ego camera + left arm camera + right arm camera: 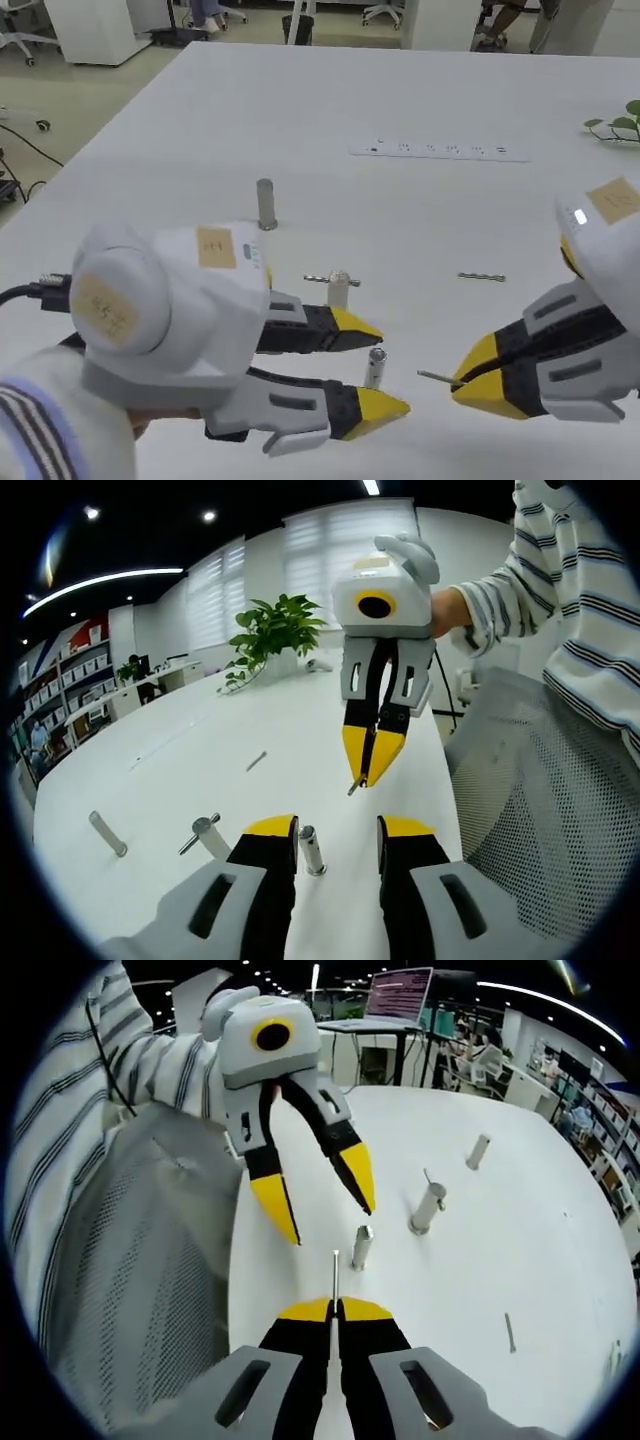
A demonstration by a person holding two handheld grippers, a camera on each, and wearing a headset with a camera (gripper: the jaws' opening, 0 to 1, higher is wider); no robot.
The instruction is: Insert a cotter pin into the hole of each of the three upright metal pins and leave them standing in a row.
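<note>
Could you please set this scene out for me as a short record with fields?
left claw: open, either side of near pin
right claw: shut on held cotter, pointed toward near pin
near pin: upright, no cotter
middle pin: upright, fitted cotter through it
far pin: upright, no cotter
spare cotter: lying on table

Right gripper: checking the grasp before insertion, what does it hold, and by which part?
A cotter pin, pinched at one end by the shut right gripper.
</note>
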